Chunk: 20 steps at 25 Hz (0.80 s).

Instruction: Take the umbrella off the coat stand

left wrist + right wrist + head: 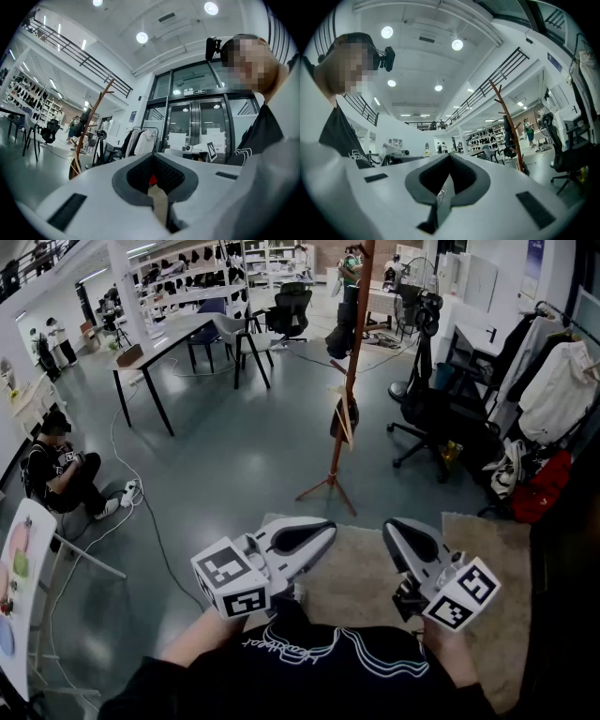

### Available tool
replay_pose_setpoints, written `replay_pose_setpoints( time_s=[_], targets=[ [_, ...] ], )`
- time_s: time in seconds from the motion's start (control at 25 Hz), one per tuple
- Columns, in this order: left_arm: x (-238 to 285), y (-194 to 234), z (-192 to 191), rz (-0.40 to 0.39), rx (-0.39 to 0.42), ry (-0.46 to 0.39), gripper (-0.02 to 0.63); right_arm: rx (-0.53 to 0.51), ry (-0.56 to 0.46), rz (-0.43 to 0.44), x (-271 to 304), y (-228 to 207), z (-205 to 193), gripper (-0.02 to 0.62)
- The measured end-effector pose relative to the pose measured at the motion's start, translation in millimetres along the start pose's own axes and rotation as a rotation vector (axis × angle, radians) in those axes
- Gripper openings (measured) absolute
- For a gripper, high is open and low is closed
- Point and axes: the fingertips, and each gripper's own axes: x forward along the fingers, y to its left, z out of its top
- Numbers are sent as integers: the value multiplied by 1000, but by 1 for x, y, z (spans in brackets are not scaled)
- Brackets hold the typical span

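The wooden coat stand (345, 381) rises from the grey floor ahead of me, past the far edge of the rug. A dark folded umbrella (345, 416) with a tan strap hangs low on its pole, and another dark item (341, 332) hangs higher up. My left gripper (323, 532) and right gripper (392, 532) are held side by side close to my chest, well short of the stand, both shut and empty. The stand (91, 124) shows far off left of the left gripper (157, 187), and the stand (508, 124) shows to the right of the right gripper (443, 197).
A beige rug (366, 573) lies under the grippers. Right of the stand are a black office chair (441, 418) and a rack of hanging clothes (562, 381). A black table (164, 343) stands at the back left. A person (61, 474) sits on the floor beside a trailing cable (141, 512).
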Motion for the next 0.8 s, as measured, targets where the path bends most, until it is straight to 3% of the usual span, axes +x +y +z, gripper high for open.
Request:
replay_pose_setpoints(
  time_s=[0.32,0.64,0.68,0.8],
  targets=[
    [-5,-10,1,36,3,-1,8,11,-28,21,-8,8,4,2],
    [0,-7,10,74,49,1,9,-32,-63,-24,-8,-7,12,3],
    [-1,-4,12,89,50,-4,15,-30,-63,-20,-7,-8,11,3],
    [-1,11,15,128,37,-23,122,-23,-62,-13,-3,-13,8,3]
  ],
)
